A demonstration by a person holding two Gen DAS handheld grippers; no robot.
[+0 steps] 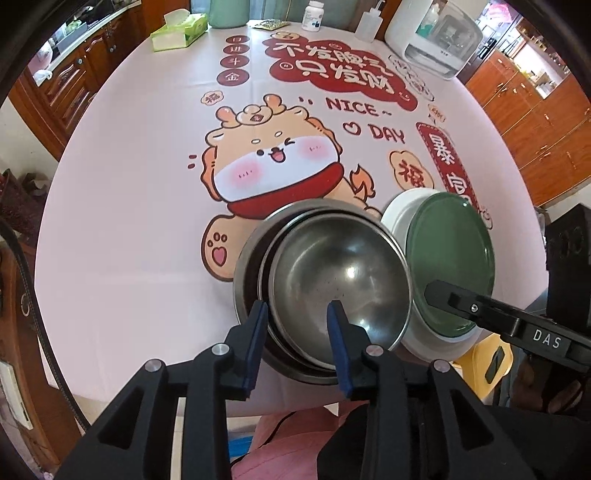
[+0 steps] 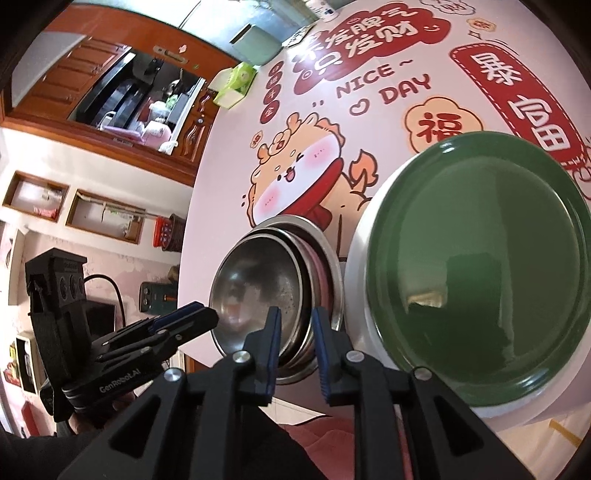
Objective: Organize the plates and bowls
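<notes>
A stack of steel bowls (image 1: 332,280) sits nested near the table's front edge; it also shows in the right wrist view (image 2: 266,291). Right of it a green plate (image 1: 448,258) lies on a white plate (image 1: 397,218); the green plate (image 2: 480,243) and the white plate (image 2: 358,258) also show in the right wrist view. My left gripper (image 1: 297,317) is open, its fingers astride the near rim of the top bowl. My right gripper (image 2: 295,321) is open, its fingers on either side of the bowls' right rims. The right gripper also shows in the left wrist view (image 1: 443,295), over the green plate.
A printed pink tablecloth (image 1: 147,184) covers the table. At the far edge stand a green tissue box (image 1: 181,31), a white bottle (image 1: 314,14), a squeeze bottle (image 1: 367,24) and a white appliance (image 1: 439,40). Wooden cabinets (image 1: 535,110) flank the table.
</notes>
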